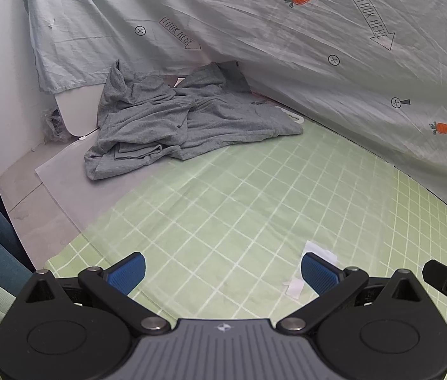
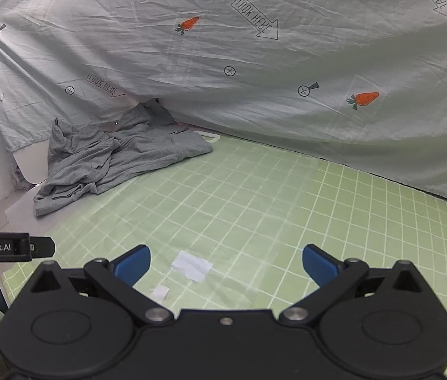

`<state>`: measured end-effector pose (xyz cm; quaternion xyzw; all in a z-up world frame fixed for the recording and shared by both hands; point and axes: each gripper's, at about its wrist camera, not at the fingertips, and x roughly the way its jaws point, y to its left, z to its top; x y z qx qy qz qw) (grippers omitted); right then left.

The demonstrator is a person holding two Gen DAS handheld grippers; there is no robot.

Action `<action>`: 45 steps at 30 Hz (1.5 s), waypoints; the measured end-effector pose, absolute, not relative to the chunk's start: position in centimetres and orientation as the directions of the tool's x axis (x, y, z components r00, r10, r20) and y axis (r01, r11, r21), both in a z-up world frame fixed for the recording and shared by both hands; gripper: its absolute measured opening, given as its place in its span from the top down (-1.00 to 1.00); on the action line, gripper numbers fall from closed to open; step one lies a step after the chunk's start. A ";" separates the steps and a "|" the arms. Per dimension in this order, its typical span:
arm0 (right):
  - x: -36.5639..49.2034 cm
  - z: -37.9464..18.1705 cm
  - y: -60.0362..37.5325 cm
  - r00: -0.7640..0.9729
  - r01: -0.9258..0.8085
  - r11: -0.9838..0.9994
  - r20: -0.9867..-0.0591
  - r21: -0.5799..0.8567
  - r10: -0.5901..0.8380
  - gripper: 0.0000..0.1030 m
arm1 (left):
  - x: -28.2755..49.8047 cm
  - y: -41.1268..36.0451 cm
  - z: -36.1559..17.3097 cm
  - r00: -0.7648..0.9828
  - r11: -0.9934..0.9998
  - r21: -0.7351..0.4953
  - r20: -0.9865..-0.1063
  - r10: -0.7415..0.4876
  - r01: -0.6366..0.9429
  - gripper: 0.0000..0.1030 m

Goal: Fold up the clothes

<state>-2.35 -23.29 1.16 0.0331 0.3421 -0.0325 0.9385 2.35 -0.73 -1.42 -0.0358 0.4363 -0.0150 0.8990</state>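
Clearly the grey garment [image 1: 172,120] lies crumpled in a loose heap at the far left, half on the green checked mat [image 1: 255,196] and half on the pale grey sheet [image 1: 74,183] beside it, pressed against the hanging carrot-print cloth [image 1: 287,47]. It is not folded as it lies; whether more than one piece is in the heap cannot be told.

Going left to right, the risks I judge are these. At the far left the heap overlaps the mat's edge, so a pull from one corner could drag it across the sheet rather than spread it. Its layers are tangled, so a pinch could catch two thicknesses at once and lift a knot instead of a hem. Behind it, the backdrop cloth hangs close enough to be nipped along with the garment. Near the grippers, loose white paper scraps [image 2: 191,266] lie on the mat and could end up under a spread garment.

Counted: one grey heap, one green mat, one backdrop cloth, two white scraps, two grippers. The left gripper [image 1: 222,269] has its blue pads spread wide with nothing between them; the right gripper [image 2: 226,262] stands likewise released and empty, both near and well apart from the garment.
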 end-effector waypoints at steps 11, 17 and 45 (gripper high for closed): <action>1.7 -1.1 -25.5 0.708 0.114 0.990 -0.706 0.077 -0.026 -1.00 | 7.0 -0.2 -3.9 0.555 0.996 -0.083 -0.830 -0.055 -0.025 -1.00; 7.0 -3.0 -26.7 0.658 0.136 0.980 -0.753 0.142 0.018 -1.00 | 11.3 3.1 -6.6 0.508 0.979 -0.133 -0.861 -0.036 -0.156 -1.00; 38.3 -17.1 -22.6 0.668 0.367 0.302 -0.475 0.880 0.573 -0.62 | 24.1 22.2 -16.0 0.644 0.241 -0.635 -0.764 -0.051 -0.734 -0.87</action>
